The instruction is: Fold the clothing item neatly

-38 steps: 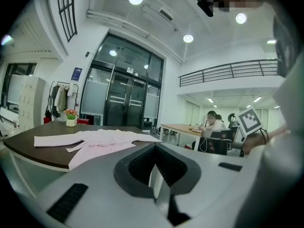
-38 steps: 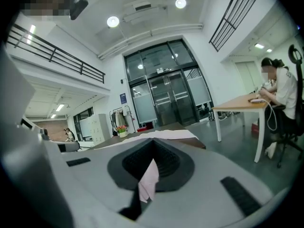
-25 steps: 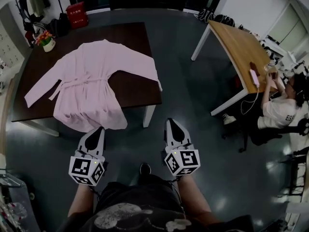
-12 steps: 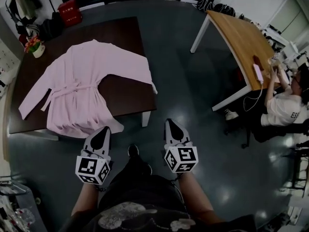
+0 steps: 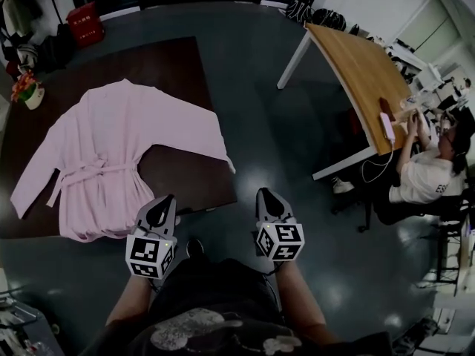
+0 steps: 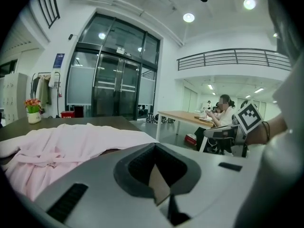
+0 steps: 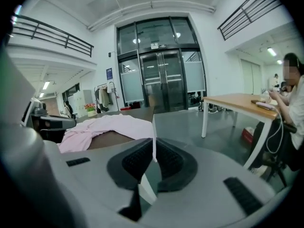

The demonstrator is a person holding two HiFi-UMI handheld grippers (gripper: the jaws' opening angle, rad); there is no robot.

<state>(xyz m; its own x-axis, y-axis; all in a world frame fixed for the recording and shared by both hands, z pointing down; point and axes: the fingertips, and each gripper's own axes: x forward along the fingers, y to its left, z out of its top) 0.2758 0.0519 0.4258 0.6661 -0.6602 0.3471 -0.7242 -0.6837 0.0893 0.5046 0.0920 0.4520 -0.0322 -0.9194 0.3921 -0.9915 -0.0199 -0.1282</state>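
A pink robe (image 5: pixel 111 154) lies spread flat on a dark brown table (image 5: pixel 178 65), sleeves out to both sides and belt tied at the waist. Its hem reaches the table's near edge. My left gripper (image 5: pixel 159 212) is shut and empty, just off the near edge to the right of the hem. My right gripper (image 5: pixel 269 197) is also shut and empty, over the floor past the table's near right corner. In the left gripper view the robe (image 6: pixel 71 144) lies just beyond the shut left gripper (image 6: pixel 154 146). From the right gripper (image 7: pixel 154 141) the robe (image 7: pixel 111 126) shows further off to the left.
A light wooden desk (image 5: pixel 356 73) stands to the right with a person (image 5: pixel 430 173) seated at it. A flower pot (image 5: pixel 31 93) sits on the table's far left corner. A red box (image 5: pixel 82 24) and a clothes rack (image 5: pixel 18 21) stand behind. Dark floor (image 5: pixel 282 139) lies between the tables.
The table and robe have come nearer and slid left in the head view. Both grippers, still shut, have advanced from over the floor to the table's near edge.
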